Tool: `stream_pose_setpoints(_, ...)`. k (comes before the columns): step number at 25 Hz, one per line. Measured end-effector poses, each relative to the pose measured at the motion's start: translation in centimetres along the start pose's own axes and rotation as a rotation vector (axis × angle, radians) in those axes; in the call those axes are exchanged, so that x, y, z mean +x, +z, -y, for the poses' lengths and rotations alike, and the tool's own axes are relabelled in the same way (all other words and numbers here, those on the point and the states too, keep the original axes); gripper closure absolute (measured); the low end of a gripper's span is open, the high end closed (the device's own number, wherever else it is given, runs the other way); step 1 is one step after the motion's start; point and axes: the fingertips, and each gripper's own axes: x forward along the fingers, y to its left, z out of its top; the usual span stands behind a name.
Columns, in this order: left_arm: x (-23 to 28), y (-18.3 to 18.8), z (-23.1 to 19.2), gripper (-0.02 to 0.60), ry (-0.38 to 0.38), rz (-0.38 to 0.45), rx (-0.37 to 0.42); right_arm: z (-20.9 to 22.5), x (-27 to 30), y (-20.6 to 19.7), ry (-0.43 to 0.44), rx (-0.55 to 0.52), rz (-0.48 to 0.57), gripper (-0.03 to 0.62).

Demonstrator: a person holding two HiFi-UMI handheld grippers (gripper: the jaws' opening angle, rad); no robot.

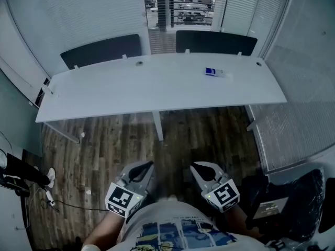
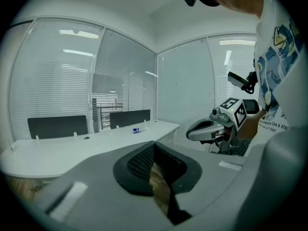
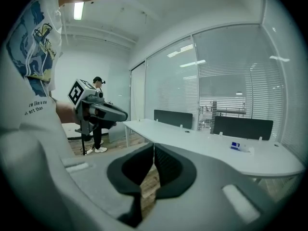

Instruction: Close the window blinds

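Your left gripper [image 1: 146,167] and right gripper [image 1: 196,169] are both clenched, empty (lower centre). Pre-approach: get round the desk [image 1: 157,85] to the blinds [image 1: 180,7], upper centre.

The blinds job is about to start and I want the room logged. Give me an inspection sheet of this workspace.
Surface: white desk, mostly bare.
Job's things: window blinds behind the desk; the middle section shows the space beyond between its slats; neither gripper is near them.
Clutter: small blue and white item on the desk's right part.
Grippers: left gripper shut, empty; right gripper shut, empty; both held low in front of the person.
Cables: thin cable on the floor at left.
Surroundings: wood floor; two dark divider panels along the desk's far edge; a second person standing off to the left.
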Motion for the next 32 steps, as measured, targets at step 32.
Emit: stream_pose_setpoints(32,10.0,2.1,-19.6,0.577,-0.046,0.02,0.003,9.8,17.1,5.6,-0.039,-0.019,-0.051,0.574)
